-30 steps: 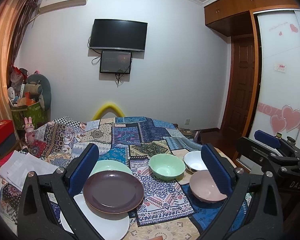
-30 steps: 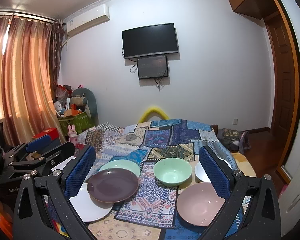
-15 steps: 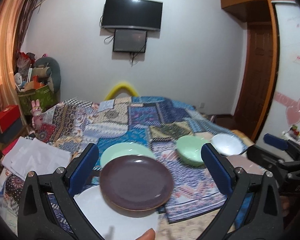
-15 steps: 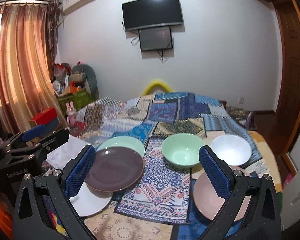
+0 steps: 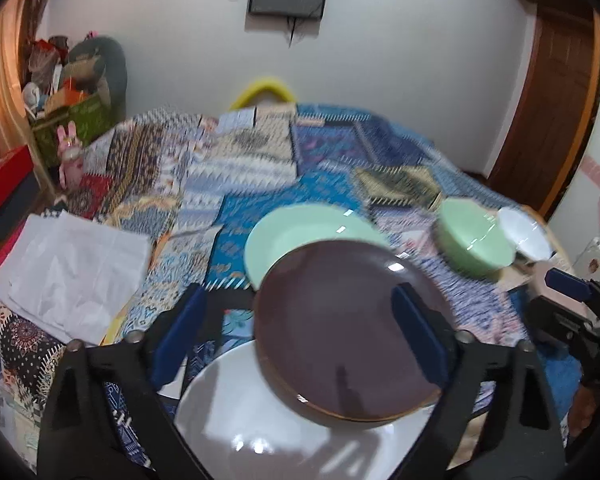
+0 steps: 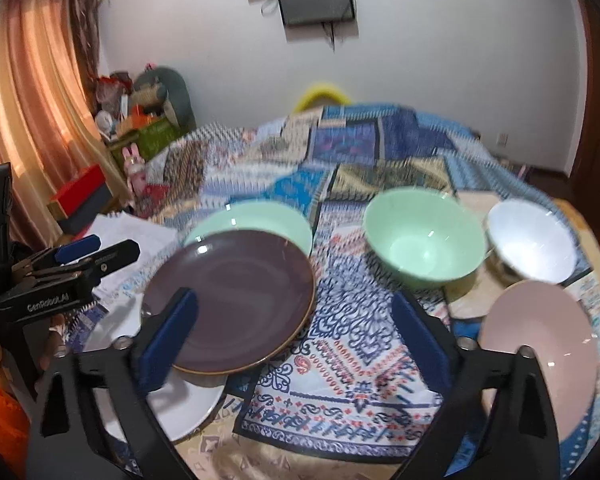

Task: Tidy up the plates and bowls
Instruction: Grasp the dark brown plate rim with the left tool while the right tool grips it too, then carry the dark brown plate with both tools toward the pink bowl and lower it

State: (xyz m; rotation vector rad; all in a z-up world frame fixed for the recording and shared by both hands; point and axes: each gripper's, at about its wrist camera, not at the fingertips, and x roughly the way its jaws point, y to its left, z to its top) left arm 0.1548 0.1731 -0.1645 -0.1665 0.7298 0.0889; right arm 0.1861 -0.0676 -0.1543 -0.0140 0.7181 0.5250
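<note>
A dark purple plate [image 5: 352, 328] [image 6: 236, 296] rests partly on a white plate [image 5: 260, 420] [image 6: 180, 404], with a pale green plate [image 5: 300, 232] [image 6: 260, 216] just behind. To their right stand a green bowl [image 5: 474, 240] [image 6: 424, 236], a white bowl [image 5: 524, 232] [image 6: 532, 240] and a pink bowl [image 6: 540, 344]. My left gripper [image 5: 296, 300] [image 6: 80, 256] hovers over the purple plate, its jaws closing but wide, pads touching nothing. My right gripper [image 6: 292, 302] [image 5: 572, 300] hangs over the cloth between the purple plate and the pink bowl, jaws also closing, nothing held.
A patchwork cloth [image 6: 340, 352] covers the surface under the dishes. Folded white sheets [image 5: 72, 272] lie at the left edge. Boxes, toys and a curtain crowd the left side of the room; a wooden door [image 5: 552, 100] stands at the right.
Both grippers have dropped and tilted down toward the dishes, which now look larger. The purple plate now sits between the left fingers in view. Both pairs of jaws have narrowed slightly.
</note>
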